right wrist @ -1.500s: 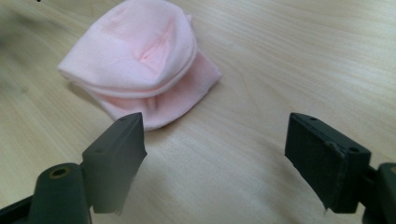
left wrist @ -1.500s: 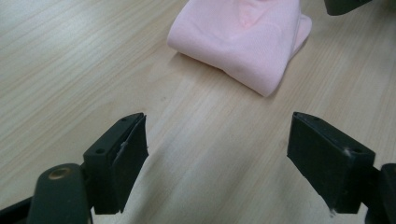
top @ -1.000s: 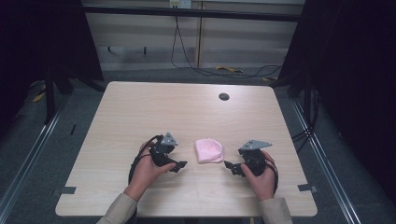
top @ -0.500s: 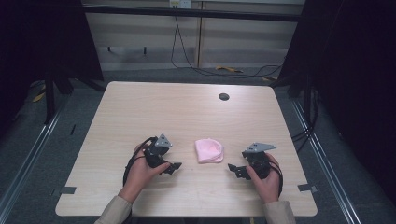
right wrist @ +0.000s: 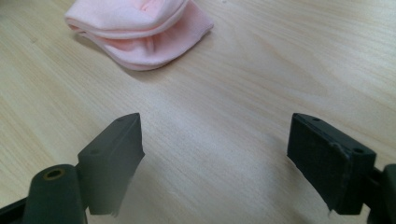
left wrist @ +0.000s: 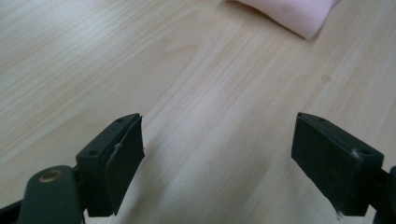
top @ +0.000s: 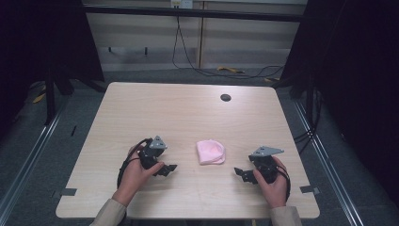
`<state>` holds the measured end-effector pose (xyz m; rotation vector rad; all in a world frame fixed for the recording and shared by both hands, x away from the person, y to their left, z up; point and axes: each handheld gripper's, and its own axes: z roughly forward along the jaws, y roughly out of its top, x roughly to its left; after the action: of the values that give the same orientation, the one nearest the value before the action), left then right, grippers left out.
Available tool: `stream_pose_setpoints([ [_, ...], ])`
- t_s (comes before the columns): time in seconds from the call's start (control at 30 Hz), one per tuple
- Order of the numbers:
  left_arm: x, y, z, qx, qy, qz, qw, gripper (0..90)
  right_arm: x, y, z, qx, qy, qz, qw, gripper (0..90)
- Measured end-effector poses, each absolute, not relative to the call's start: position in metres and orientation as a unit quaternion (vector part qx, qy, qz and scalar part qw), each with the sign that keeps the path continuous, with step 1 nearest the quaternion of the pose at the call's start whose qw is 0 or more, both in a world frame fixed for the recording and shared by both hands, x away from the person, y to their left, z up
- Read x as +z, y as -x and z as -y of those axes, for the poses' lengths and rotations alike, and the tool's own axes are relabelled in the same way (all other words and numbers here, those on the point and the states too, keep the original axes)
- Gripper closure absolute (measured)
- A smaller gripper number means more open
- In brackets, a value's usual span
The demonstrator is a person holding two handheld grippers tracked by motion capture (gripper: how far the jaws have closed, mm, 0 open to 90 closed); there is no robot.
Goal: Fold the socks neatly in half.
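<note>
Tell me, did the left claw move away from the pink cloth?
Yes. The left claw slid toward the table's near-left edge, away from the pink cloth, which stayed put. Its jaws stand open.

The cloth (top: 210,151) lies on the table (top: 188,113) between left gripper (top: 168,168) and right gripper (top: 241,173).
</note>
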<state>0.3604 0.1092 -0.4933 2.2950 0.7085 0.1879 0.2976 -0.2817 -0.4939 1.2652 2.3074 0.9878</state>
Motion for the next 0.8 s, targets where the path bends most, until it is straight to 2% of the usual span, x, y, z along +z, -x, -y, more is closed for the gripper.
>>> stream_pose_setpoints([
  [0.8,-0.496,-0.355,-0.14,0.073,-0.884,-0.294,0.357,16.7,-0.493,-0.289,0.291,0.34,-0.442,-0.814,0.164,18.3],
])
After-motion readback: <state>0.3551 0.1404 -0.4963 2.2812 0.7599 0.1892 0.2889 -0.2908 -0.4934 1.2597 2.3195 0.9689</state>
